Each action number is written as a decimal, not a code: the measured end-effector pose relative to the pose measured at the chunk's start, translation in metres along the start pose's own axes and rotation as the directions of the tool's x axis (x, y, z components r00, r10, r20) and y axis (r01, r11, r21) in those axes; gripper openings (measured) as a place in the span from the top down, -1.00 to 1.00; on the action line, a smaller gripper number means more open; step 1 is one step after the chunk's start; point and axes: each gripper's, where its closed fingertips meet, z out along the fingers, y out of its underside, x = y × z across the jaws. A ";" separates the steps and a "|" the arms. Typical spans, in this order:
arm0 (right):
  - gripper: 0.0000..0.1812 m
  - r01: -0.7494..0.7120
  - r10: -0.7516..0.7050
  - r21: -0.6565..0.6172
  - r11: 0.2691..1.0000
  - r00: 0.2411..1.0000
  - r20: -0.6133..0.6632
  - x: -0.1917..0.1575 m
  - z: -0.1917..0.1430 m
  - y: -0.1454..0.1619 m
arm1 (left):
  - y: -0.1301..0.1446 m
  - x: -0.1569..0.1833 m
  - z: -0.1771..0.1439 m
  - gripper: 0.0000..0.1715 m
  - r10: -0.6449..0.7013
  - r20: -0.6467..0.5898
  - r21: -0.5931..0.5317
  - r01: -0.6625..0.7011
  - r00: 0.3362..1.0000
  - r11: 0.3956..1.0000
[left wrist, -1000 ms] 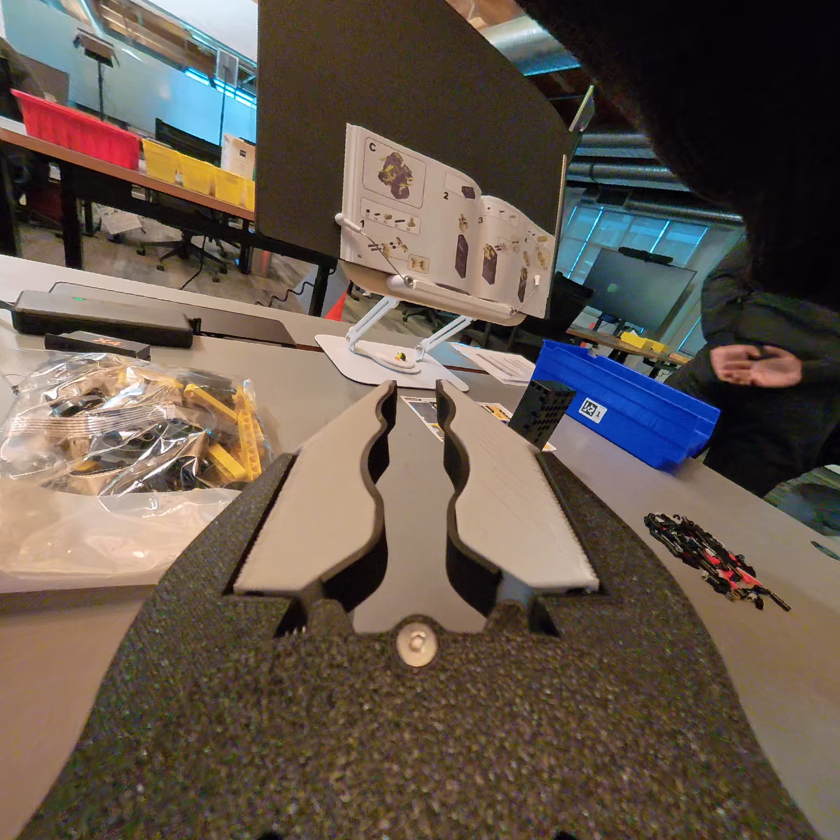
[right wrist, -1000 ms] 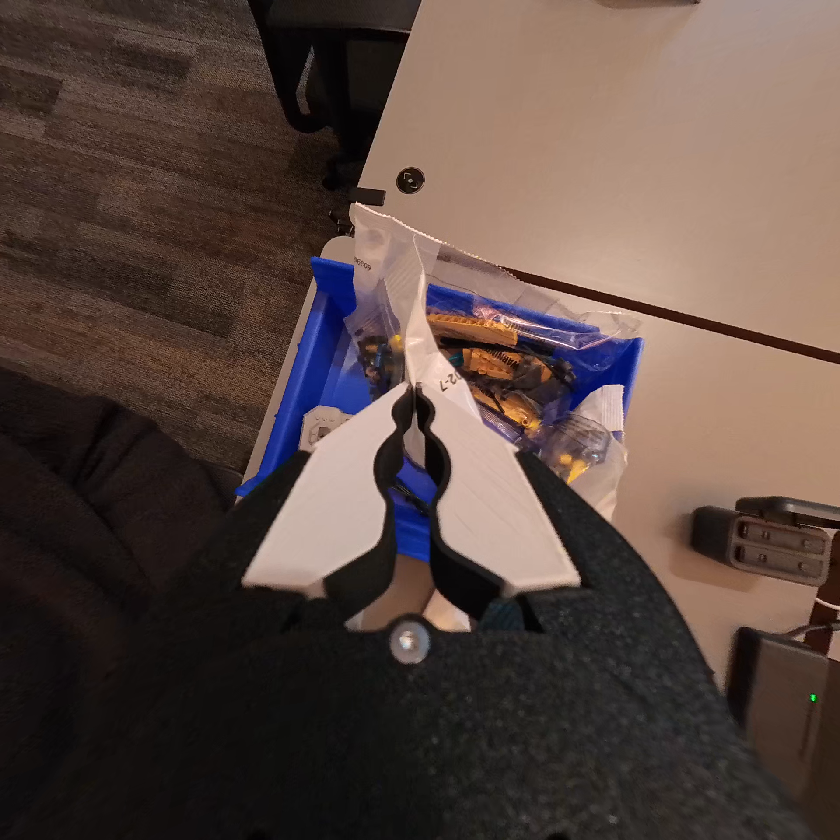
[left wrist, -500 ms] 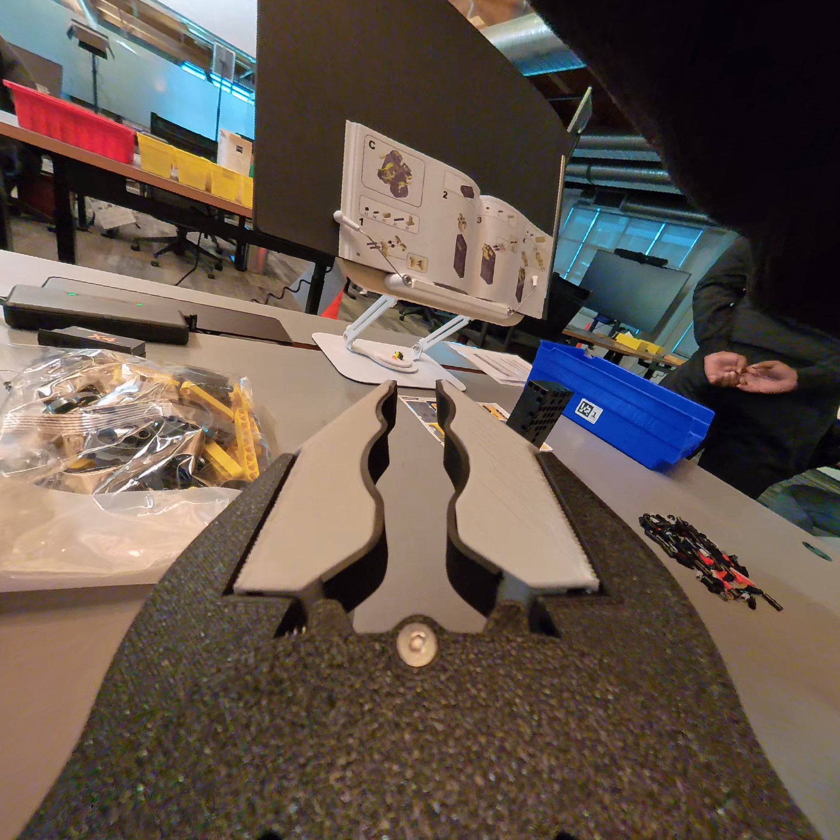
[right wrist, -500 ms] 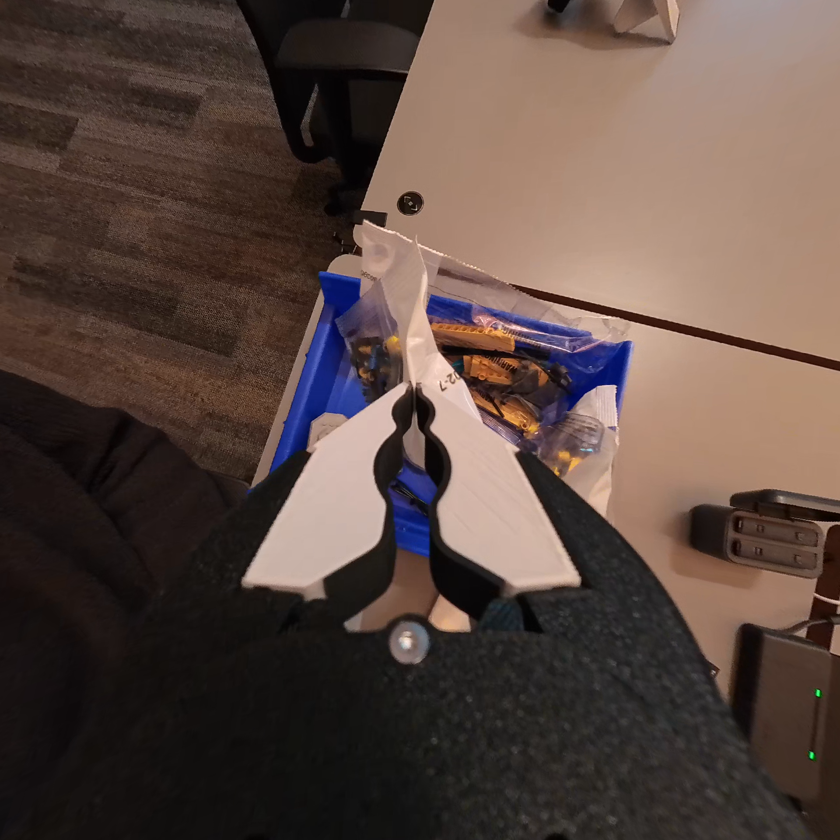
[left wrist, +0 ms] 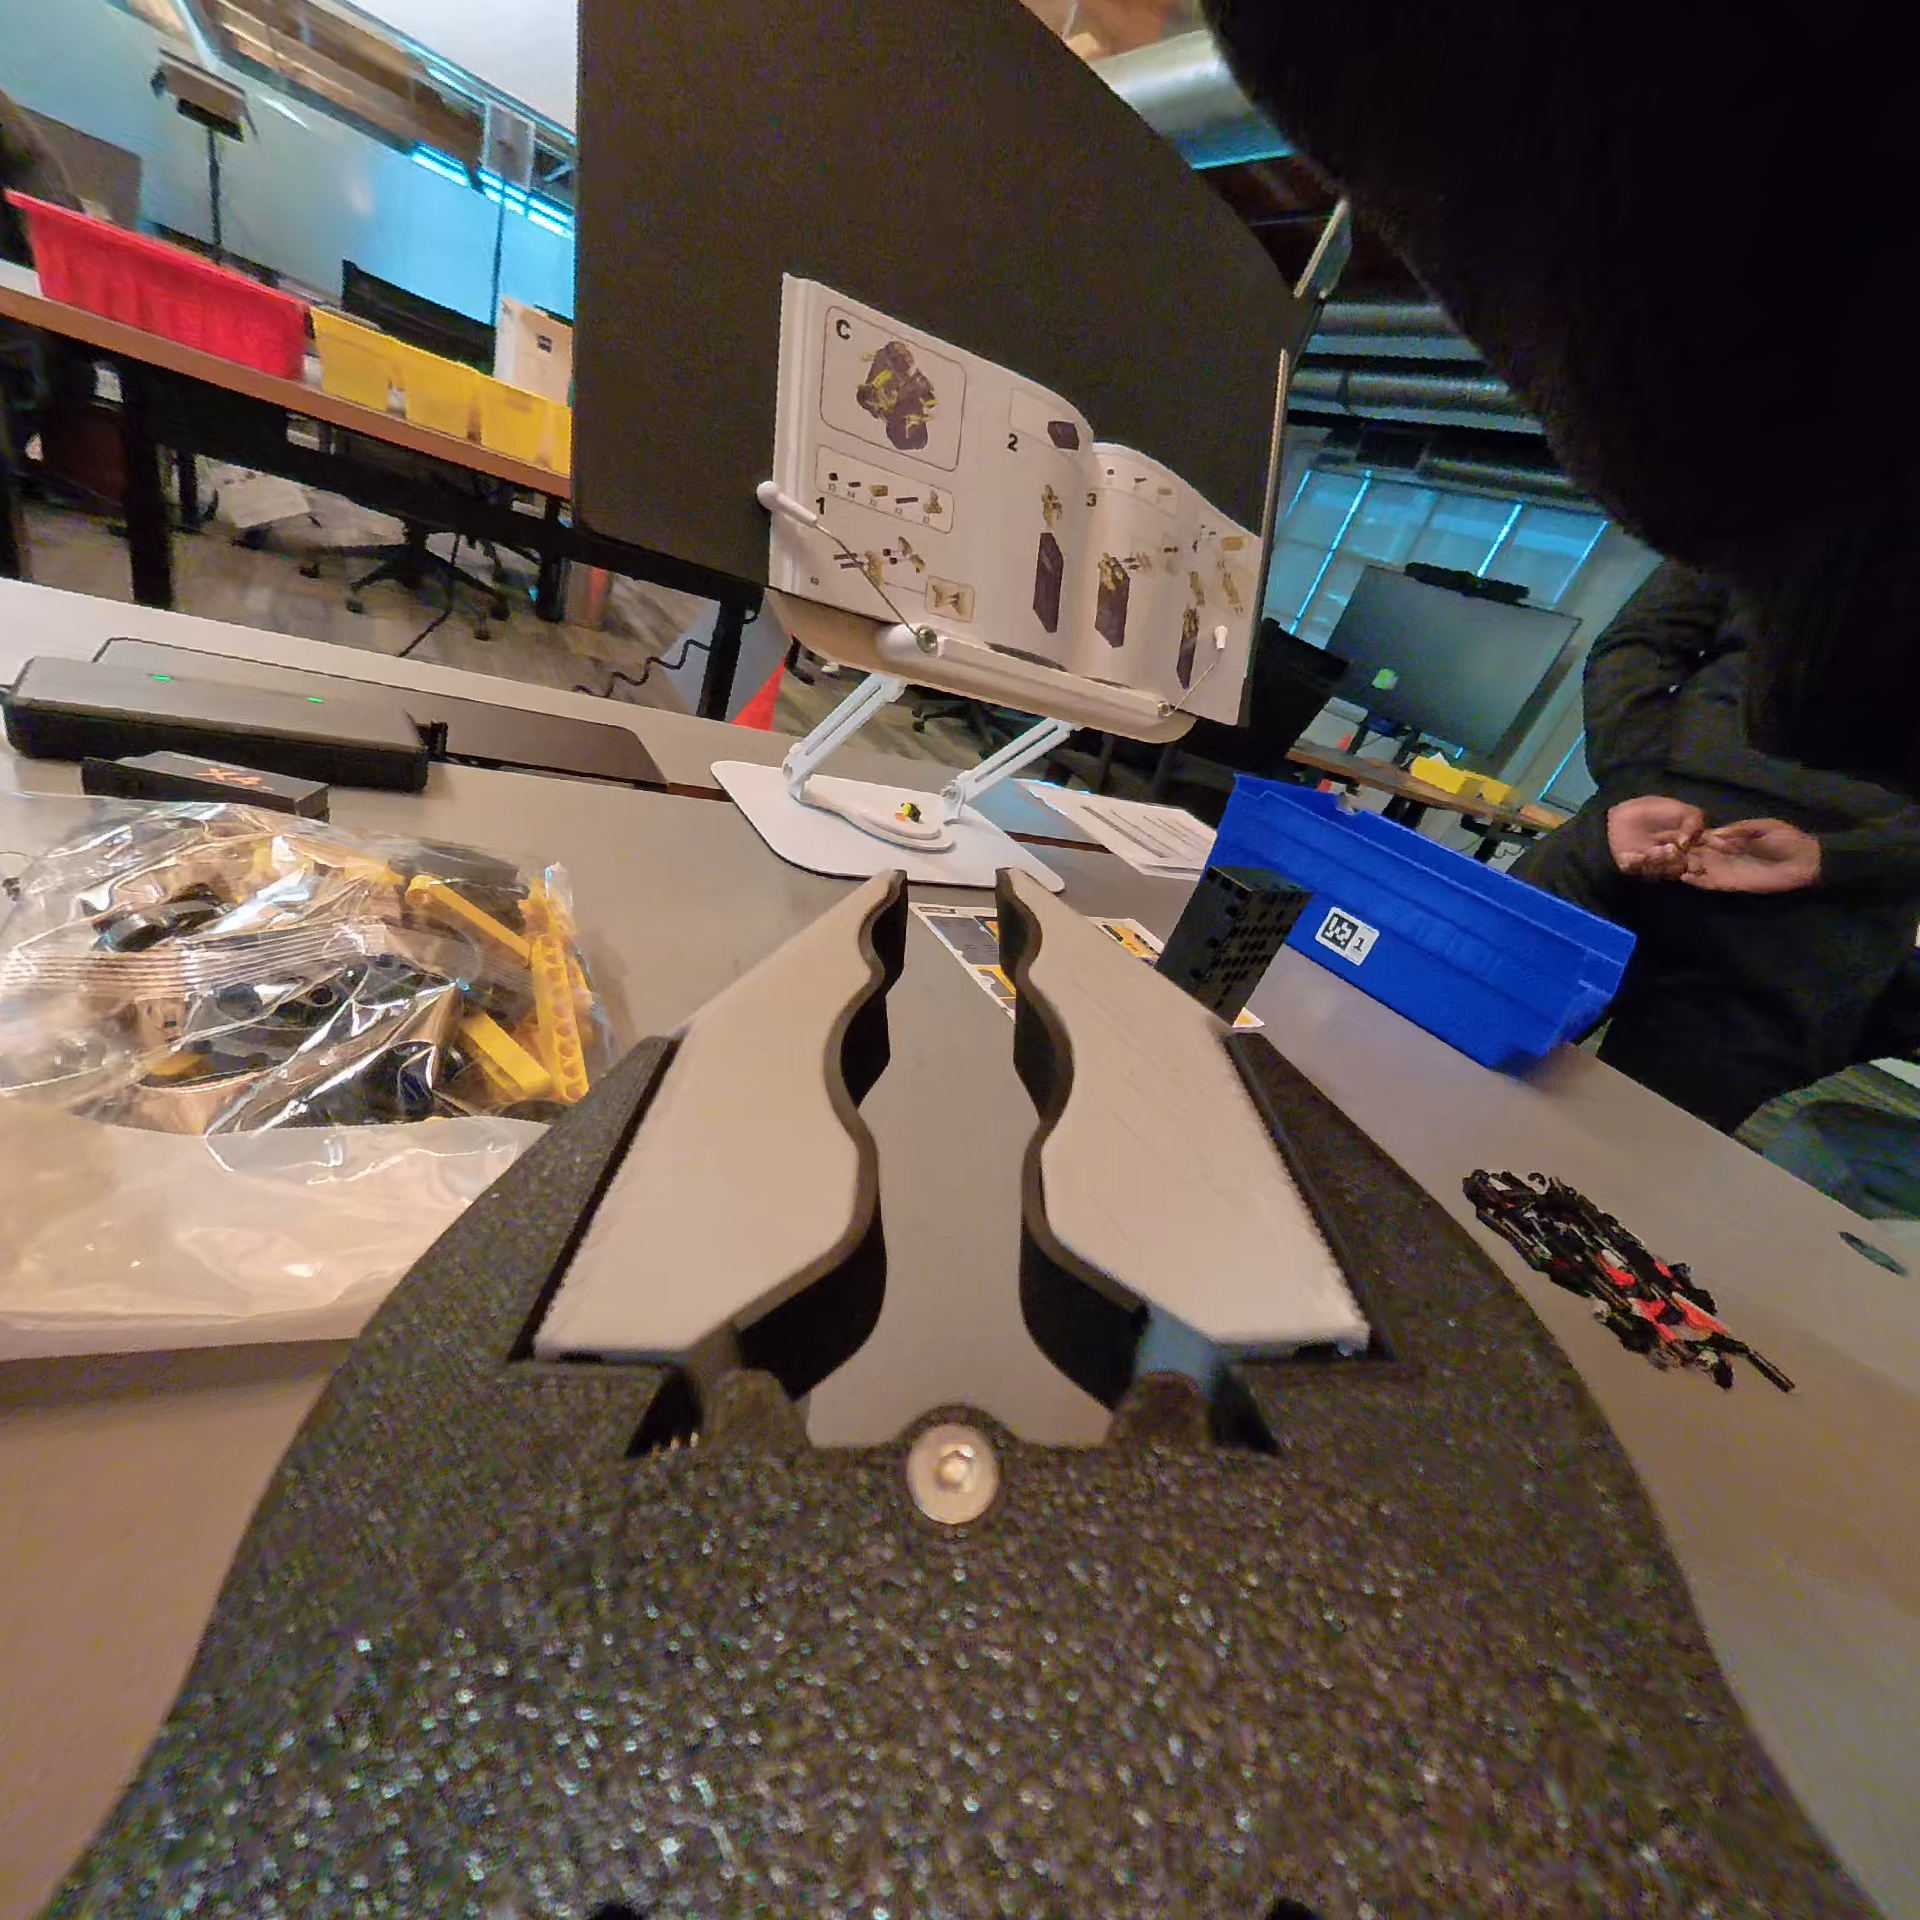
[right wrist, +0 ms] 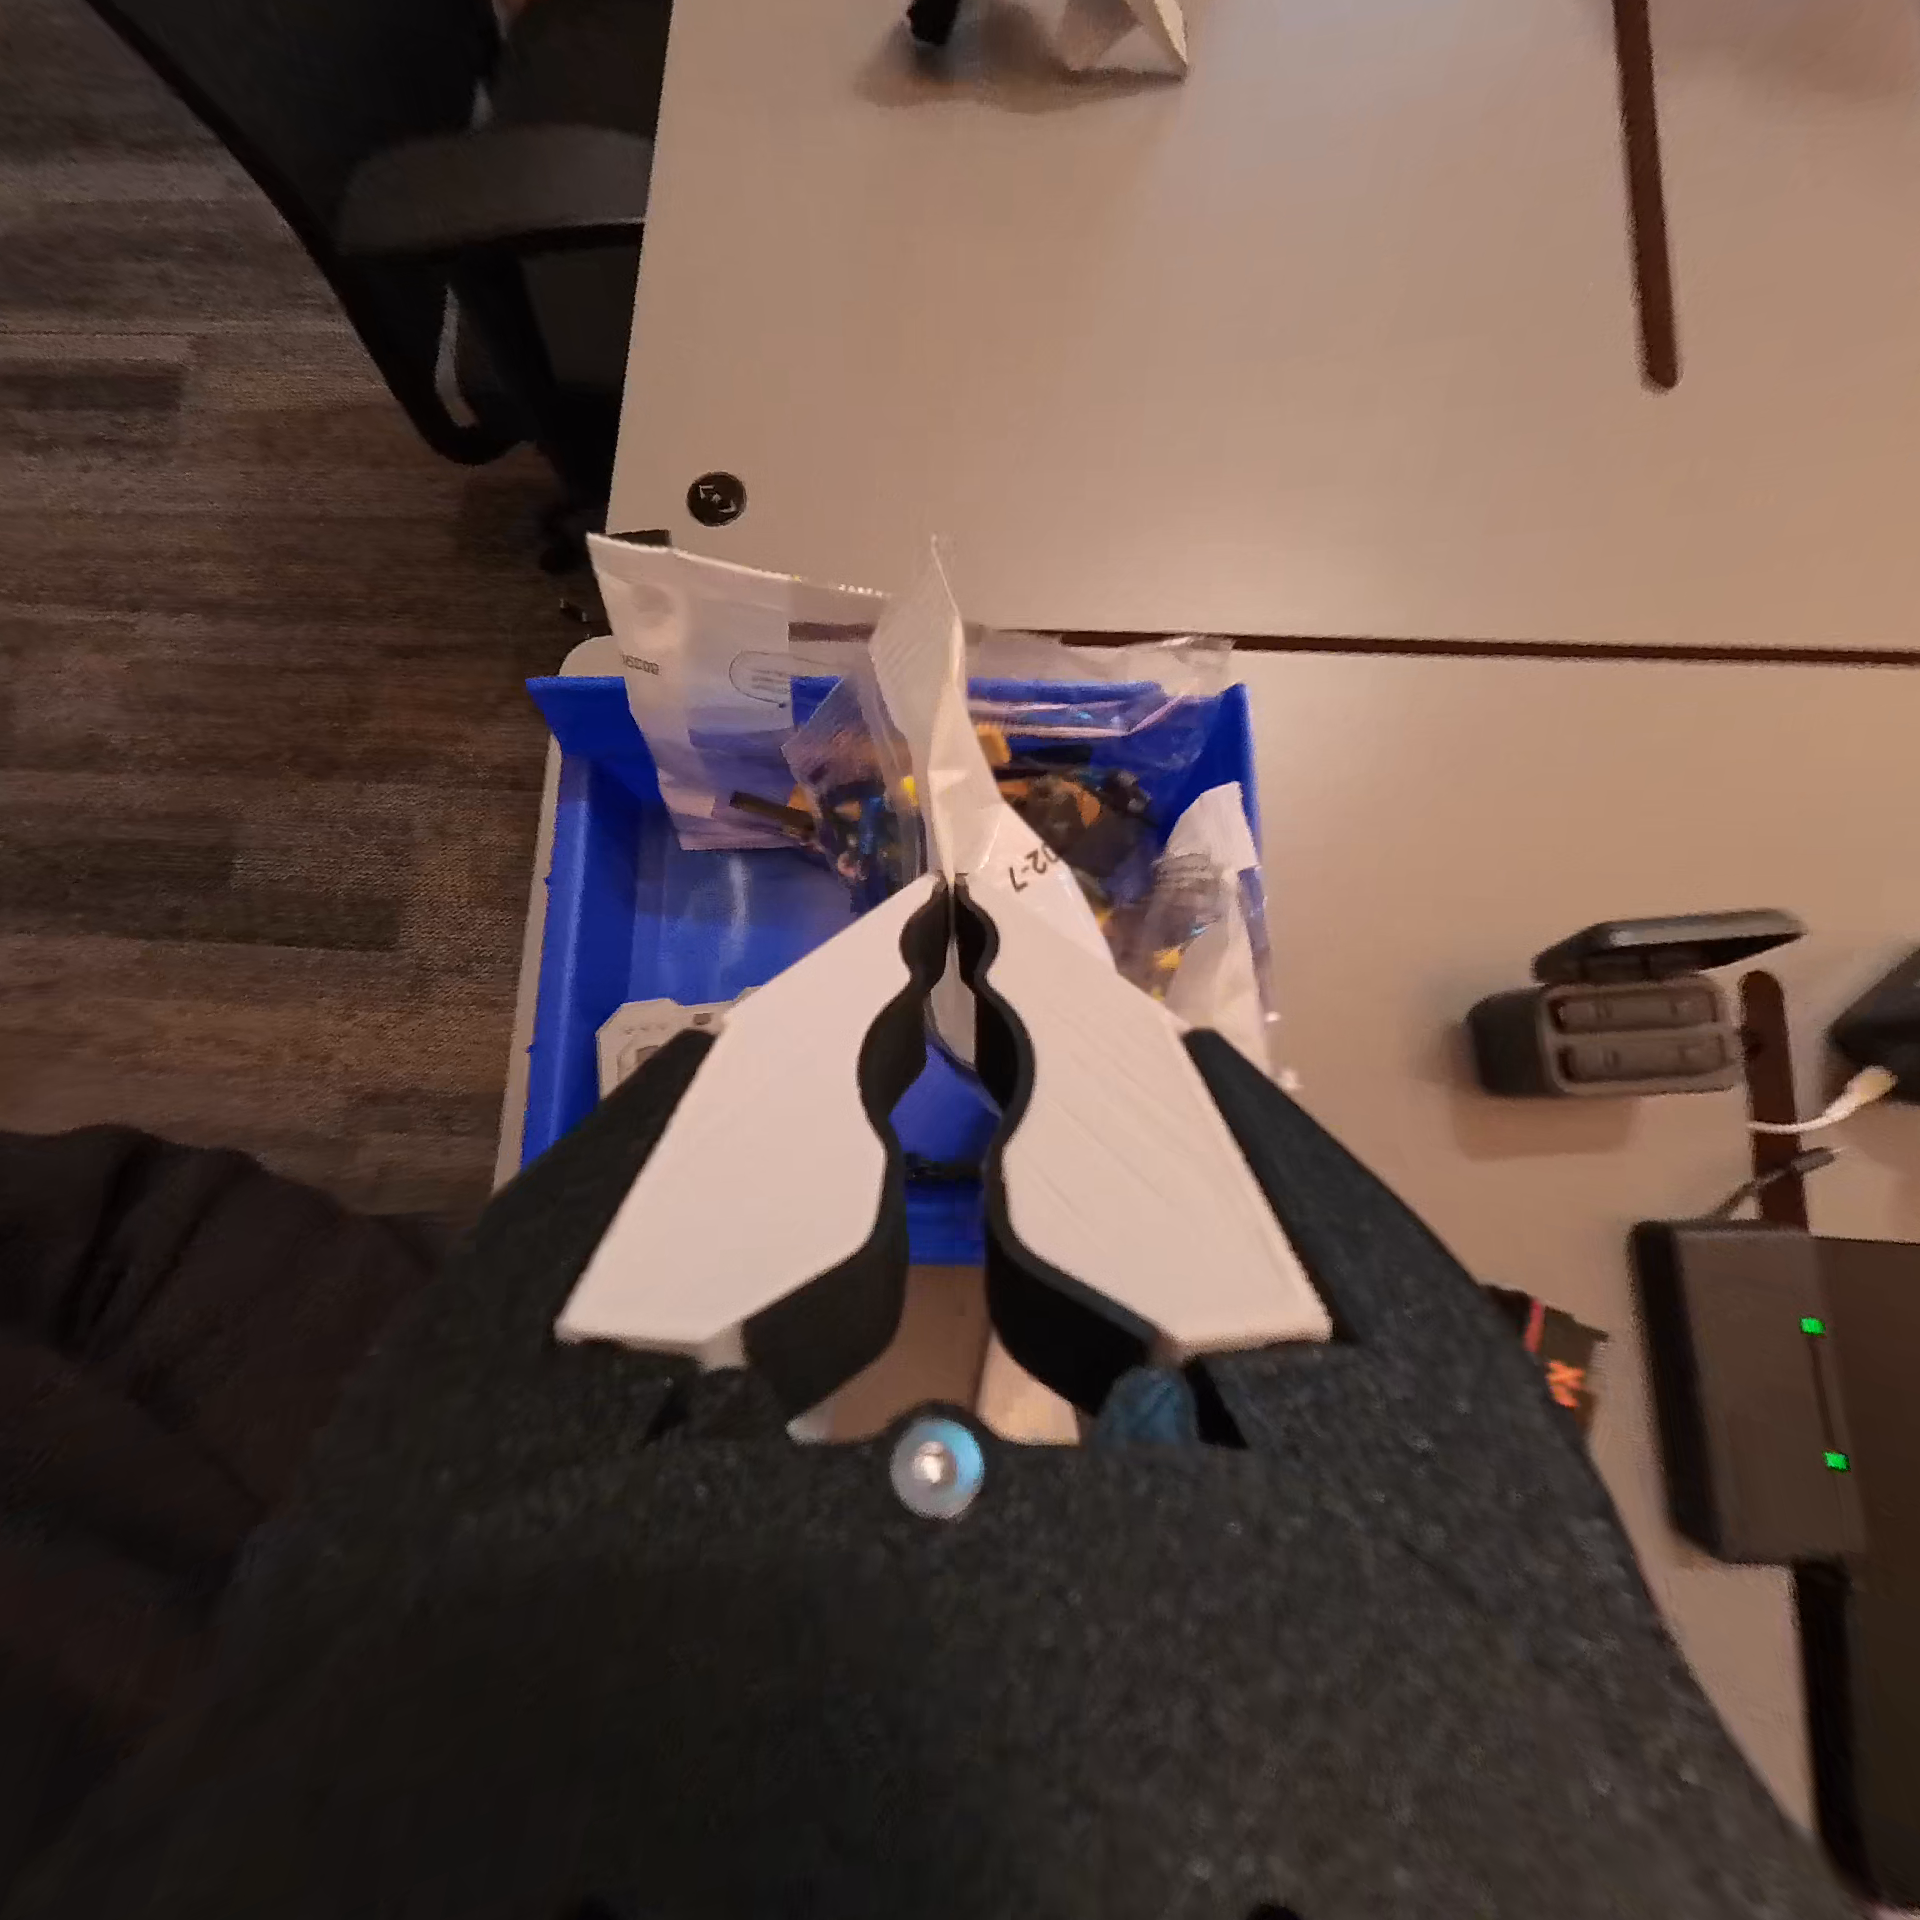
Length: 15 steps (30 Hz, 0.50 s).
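Observation:
My right gripper is shut on the white edge of a clear plastic bag of yellow and black bricks, held over a blue bin at the table's left edge. More bags lie in the bin. My left gripper is open and empty, low over the grey table. A clear bag of yellow and black bricks lies to its left. A small black block stands just ahead on the right, before the blue bin.
An instruction booklet sits on a white stand at the back. A pile of small black and red pieces lies at the right. Black devices lie at the far left. A black case and charger lie right of the bin. A person's hands show at far right. The grippers' ends are close to 30 cm from one another. Measured from the fingertips, the black case is 30 cm or so from the right gripper and 40 cm from the left.
My right gripper has lifted and turned the bag over the bin, and the bag now hangs more upright. The left gripper has barely moved.

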 end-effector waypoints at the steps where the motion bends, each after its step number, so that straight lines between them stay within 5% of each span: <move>1: 1.00 -0.026 0.026 -0.010 1.000 0.999 0.020 -0.003 0.005 0.005 | 0.001 0.001 0.000 0.81 0.004 -0.002 -0.003 -0.004 1.000 1.000; 9: 1.00 -0.180 0.188 -0.135 0.974 0.981 0.049 -0.001 0.052 0.045 | 0.005 0.007 0.003 0.81 0.039 -0.005 -0.020 -0.040 0.999 0.999; 15: 0.96 0.089 -0.146 -0.230 0.969 0.958 -0.245 0.041 0.069 0.065 | 0.005 0.010 0.003 0.81 0.095 0.006 -0.027 -0.094 0.996 0.995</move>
